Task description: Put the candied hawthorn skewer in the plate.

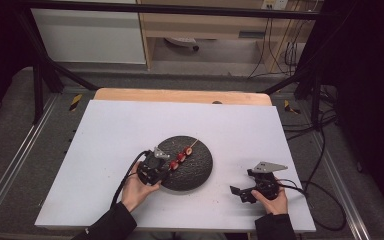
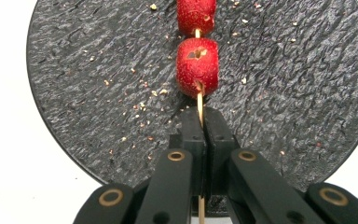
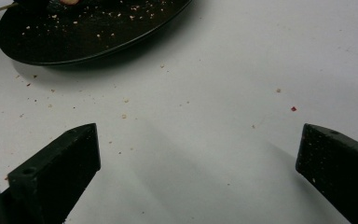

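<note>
The left gripper [image 2: 200, 116] has its jaws pinched tight on the thin wooden stick of a skewer [image 2: 199, 100], gripping it just below the nearest red fruit piece [image 2: 197, 66]. The stick runs straight up between the two black jaws and on through a second red piece [image 2: 196, 16] farther along. In the high view the skewer [image 1: 182, 153] lies slantwise over the dark round plate [image 1: 200, 170], with its bare tip pointing toward the far side of the table and the left gripper [image 1: 164, 161] at the plate's near left edge, the person's left hand [image 1: 137, 190] behind it. Pale crumbs are scattered over the plate's rough, slate-like surface.

The right gripper [image 3: 198, 154] has its jaws spread wide with nothing between them, hovering above the bare white board [image 3: 242, 65]. It sits well apart from the plate [image 3: 88, 39], to the plate's right, held by the right hand [image 1: 274, 200] near the board's front edge. A few crumbs and red flecks dot the board around the plate.
</note>
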